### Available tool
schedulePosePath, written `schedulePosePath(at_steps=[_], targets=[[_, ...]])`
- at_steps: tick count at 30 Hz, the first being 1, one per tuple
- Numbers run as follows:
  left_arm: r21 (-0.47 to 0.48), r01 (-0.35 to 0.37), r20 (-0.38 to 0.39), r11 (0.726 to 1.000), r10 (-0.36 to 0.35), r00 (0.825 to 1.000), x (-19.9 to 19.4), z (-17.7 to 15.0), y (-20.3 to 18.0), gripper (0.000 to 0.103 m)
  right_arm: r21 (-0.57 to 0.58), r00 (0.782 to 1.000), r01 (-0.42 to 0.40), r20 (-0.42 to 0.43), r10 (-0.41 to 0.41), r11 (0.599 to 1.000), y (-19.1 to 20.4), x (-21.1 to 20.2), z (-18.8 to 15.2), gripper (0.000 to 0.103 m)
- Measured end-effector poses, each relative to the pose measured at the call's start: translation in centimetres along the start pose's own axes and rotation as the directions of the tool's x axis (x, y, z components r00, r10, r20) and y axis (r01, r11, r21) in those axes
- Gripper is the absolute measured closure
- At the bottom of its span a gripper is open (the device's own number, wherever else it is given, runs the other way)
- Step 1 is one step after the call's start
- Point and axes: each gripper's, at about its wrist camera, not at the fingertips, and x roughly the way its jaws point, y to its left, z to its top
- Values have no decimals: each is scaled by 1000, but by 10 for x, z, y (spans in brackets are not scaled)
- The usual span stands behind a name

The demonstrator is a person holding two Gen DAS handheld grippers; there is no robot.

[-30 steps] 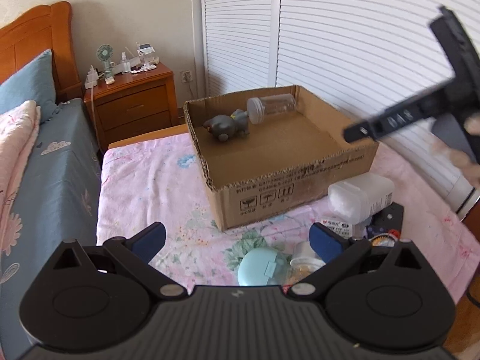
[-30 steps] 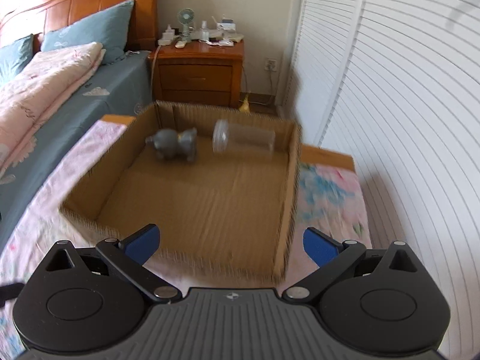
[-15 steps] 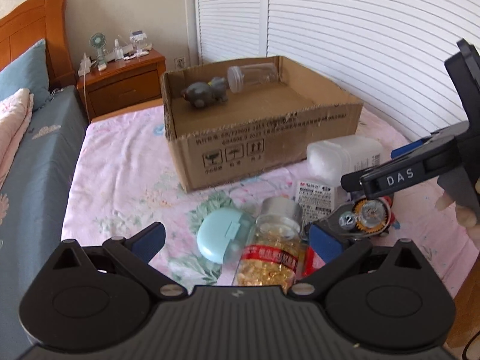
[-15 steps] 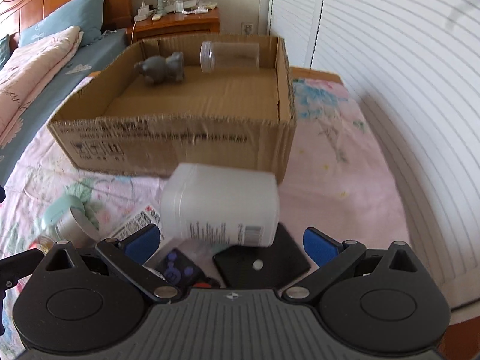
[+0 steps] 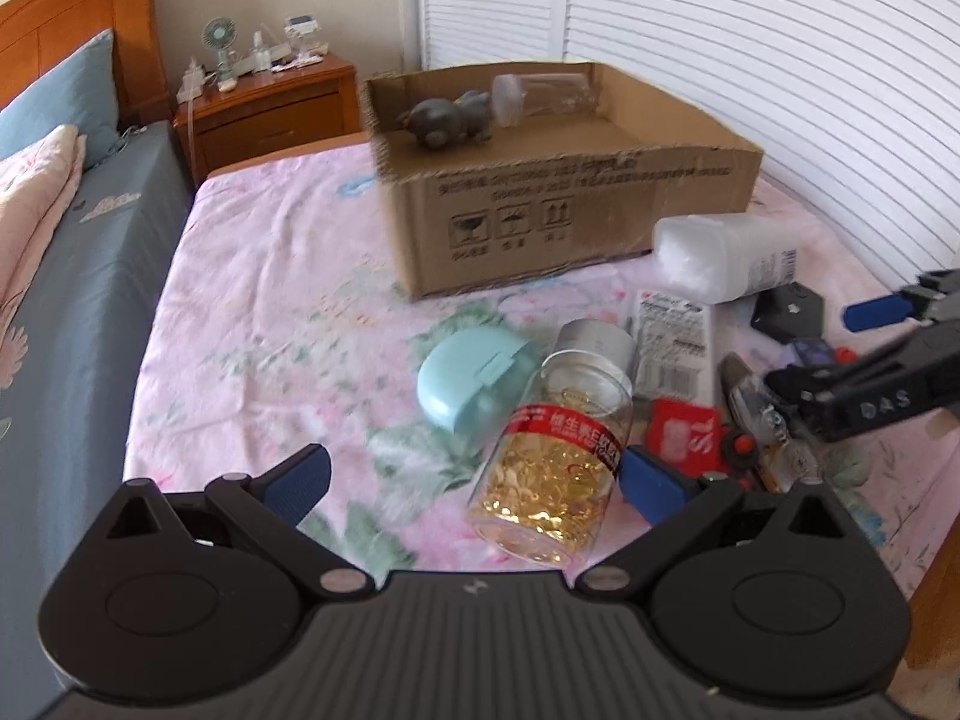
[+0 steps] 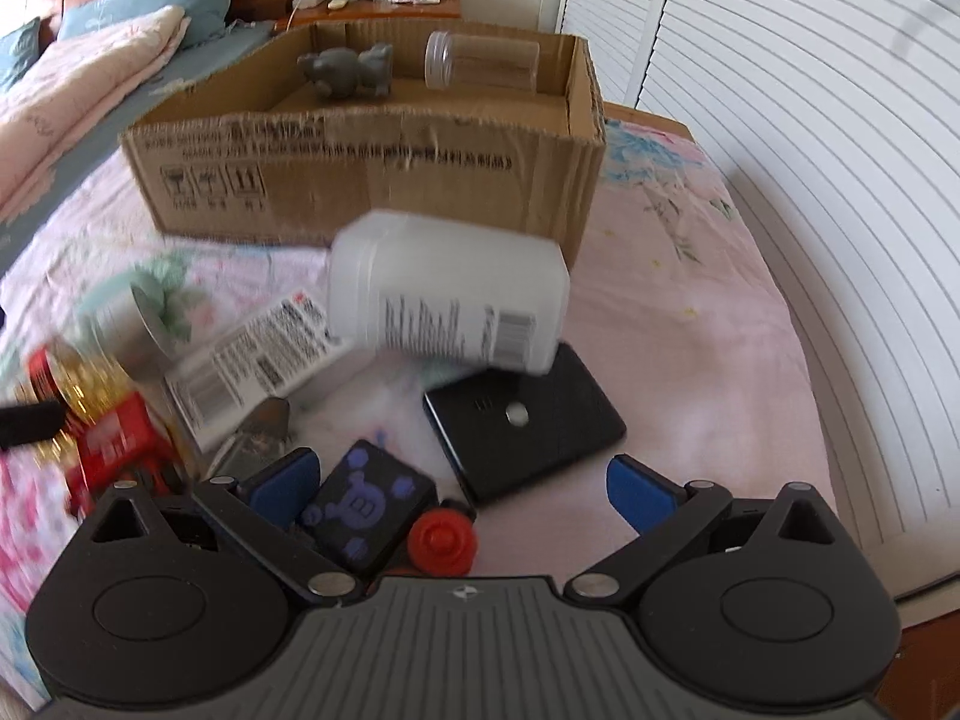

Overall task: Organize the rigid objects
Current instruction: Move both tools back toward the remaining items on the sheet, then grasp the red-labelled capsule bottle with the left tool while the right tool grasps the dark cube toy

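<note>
My left tongs (image 5: 474,480) stood wide open and empty, low over the bed (image 5: 270,300), with a clear jar of yellow capsules (image 5: 555,462) lying on its side between the tips, nearer the right one. Just beyond it lay a pale green round case (image 5: 468,378). My right tongs (image 6: 462,486) were spread just as wide with nothing gripped; a black cube with purple marks (image 6: 366,507) and a red knob (image 6: 441,540) lay between the fingers, close to the left one. Ahead sat a flat black case (image 6: 540,426), and a white plastic bottle (image 6: 450,294) lay tipped over its far edge. Past the clutter stood the cardboard box (image 6: 372,180), holding a grey toy animal (image 6: 348,72) beside a clear empty jar (image 6: 480,60) at its far wall.
</note>
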Motion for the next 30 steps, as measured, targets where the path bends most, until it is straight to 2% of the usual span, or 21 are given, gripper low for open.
schedulePosePath(at_steps=[3,8,10,12,14,19,24,30], targets=[[-20,-7,-12,1000,7,1000,-2,-7,10,1,-2,1000,-10,8,10,1000,-3,-3,-7,0],[-43,-111,-53,993,109,993,-1,-20,30,1,21,999,-35,7,34,999,-9,-5,-12,0],[-73,-126,-70,989,121,990,-3,-24,39,1,38,999,-49,8,48,998,-12,-4,-14,0],[-106,-107,-72,989,100,992,-8,-26,44,1,26,999,-51,14,51,998,-11,-5,-15,0],[-127,-56,-55,990,49,997,-16,-25,42,1,23,998,-55,22,54,998,-12,-5,-17,0],[-115,56,-2,992,-57,998,-25,-12,19,1,5,997,-70,42,70,998,-14,-7,-21,0],[-73,58,3,996,-58,998,-11,1,-4,1,-23,994,-91,58,92,996,-21,-11,-29,0],[-91,37,-6,995,-38,999,7,14,-17,1,-43,990,-104,95,108,994,-26,-14,-38,0]])
